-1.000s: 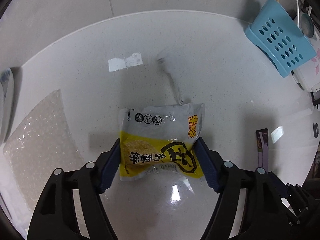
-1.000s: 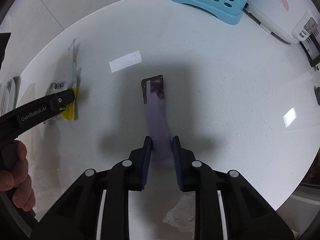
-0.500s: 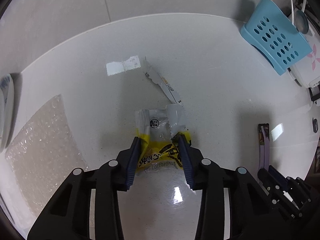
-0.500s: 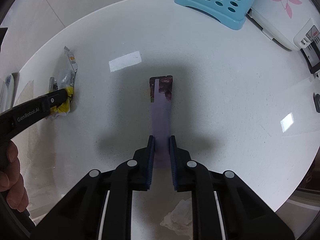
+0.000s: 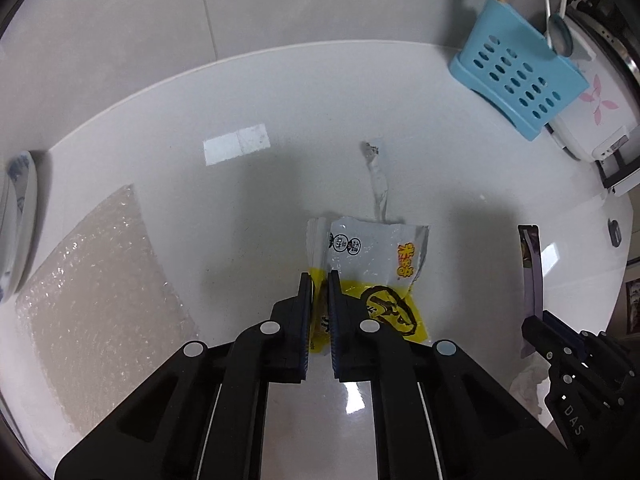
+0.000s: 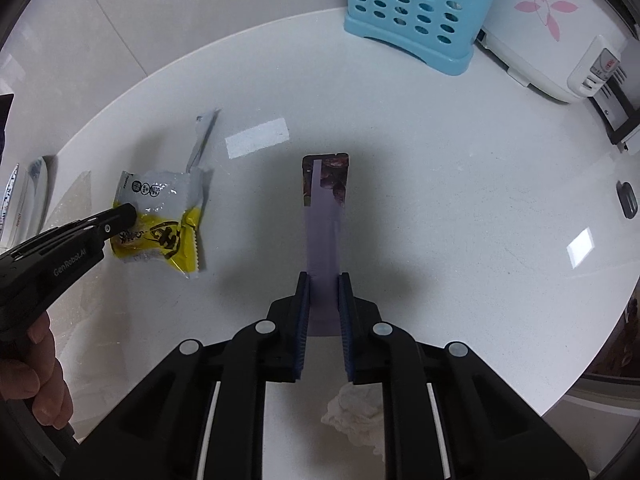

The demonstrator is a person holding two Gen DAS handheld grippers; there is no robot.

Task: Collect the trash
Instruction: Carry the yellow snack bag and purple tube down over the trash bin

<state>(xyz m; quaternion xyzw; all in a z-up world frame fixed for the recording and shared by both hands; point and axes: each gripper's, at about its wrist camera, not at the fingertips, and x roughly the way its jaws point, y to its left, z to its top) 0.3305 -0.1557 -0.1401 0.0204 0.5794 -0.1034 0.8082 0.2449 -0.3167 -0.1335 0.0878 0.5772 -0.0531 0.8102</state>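
A yellow and clear snack wrapper [image 5: 372,268] is pinched at its left edge by my left gripper [image 5: 319,280], which is shut on it; a torn strip [image 5: 378,184] trails from its top. It also shows in the right wrist view [image 6: 160,216], held above the white counter [image 6: 460,200]. My right gripper [image 6: 323,280] is shut on a long purple wrapper [image 6: 325,200] that sticks out forward. The purple wrapper also shows in the left wrist view [image 5: 532,272].
A blue perforated basket [image 6: 412,12] and a white rice cooker [image 6: 552,32] stand at the back right. A bubble-wrap sheet [image 5: 96,300] lies left, plates [image 5: 16,220] beyond it. A crumpled tissue [image 6: 352,412] lies near the front edge.
My left gripper has closed fully on the yellow wrapper's left edge and lifted it, so the wrapper now hangs to the right. The right gripper keeps holding the purple wrapper.
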